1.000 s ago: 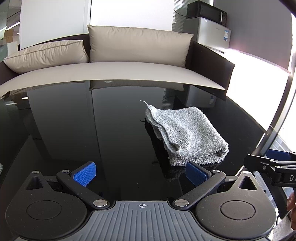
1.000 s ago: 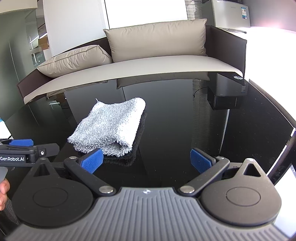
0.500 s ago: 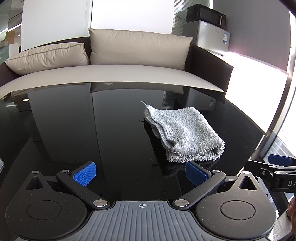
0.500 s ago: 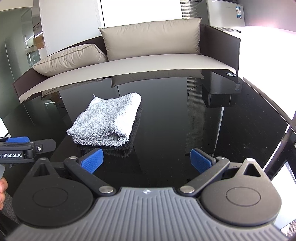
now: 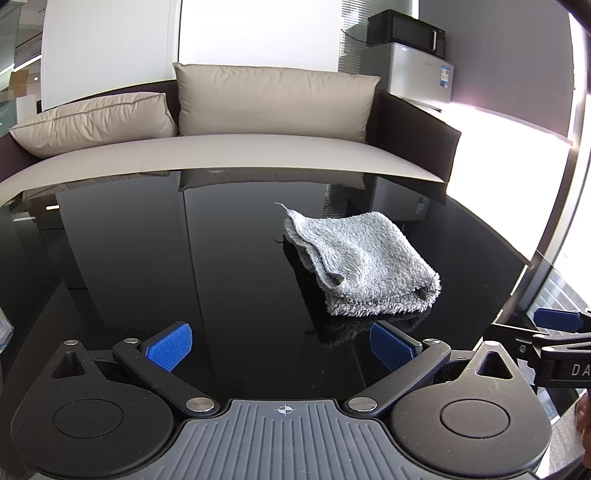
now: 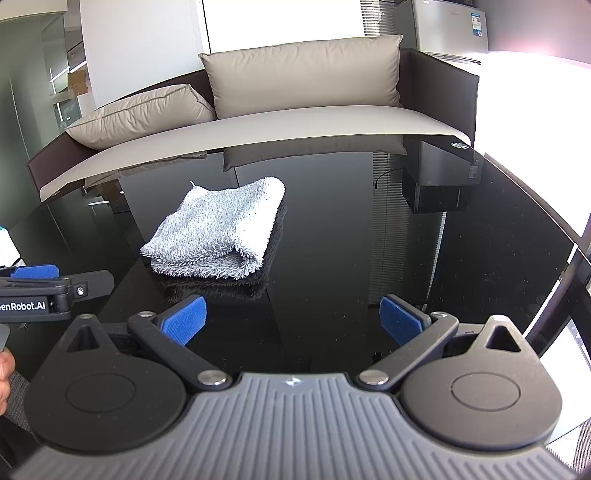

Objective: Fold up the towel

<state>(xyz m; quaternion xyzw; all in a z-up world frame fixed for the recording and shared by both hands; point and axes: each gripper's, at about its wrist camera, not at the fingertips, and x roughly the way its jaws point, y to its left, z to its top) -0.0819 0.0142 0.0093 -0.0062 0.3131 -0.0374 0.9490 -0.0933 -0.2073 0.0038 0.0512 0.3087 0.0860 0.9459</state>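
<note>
A grey fluffy towel (image 5: 364, 264) lies folded into a small thick square on the glossy black table (image 5: 221, 258). It also shows in the right wrist view (image 6: 221, 229), ahead and to the left. My left gripper (image 5: 282, 347) is open and empty, held near the table's front edge with the towel ahead and to its right. My right gripper (image 6: 293, 321) is open and empty, a short way back from the towel. Each gripper shows at the edge of the other's view: the right gripper (image 5: 554, 325) and the left gripper (image 6: 40, 282).
A sofa (image 5: 258, 155) with beige cushions stands behind the table. A small fridge with a microwave (image 5: 406, 26) on it stands at the back right. Bright window light falls along the table's right edge (image 5: 517, 254).
Both grippers have drawn back from the towel a little, so it looks smaller and farther away. The towel has not moved. Both stay open.
</note>
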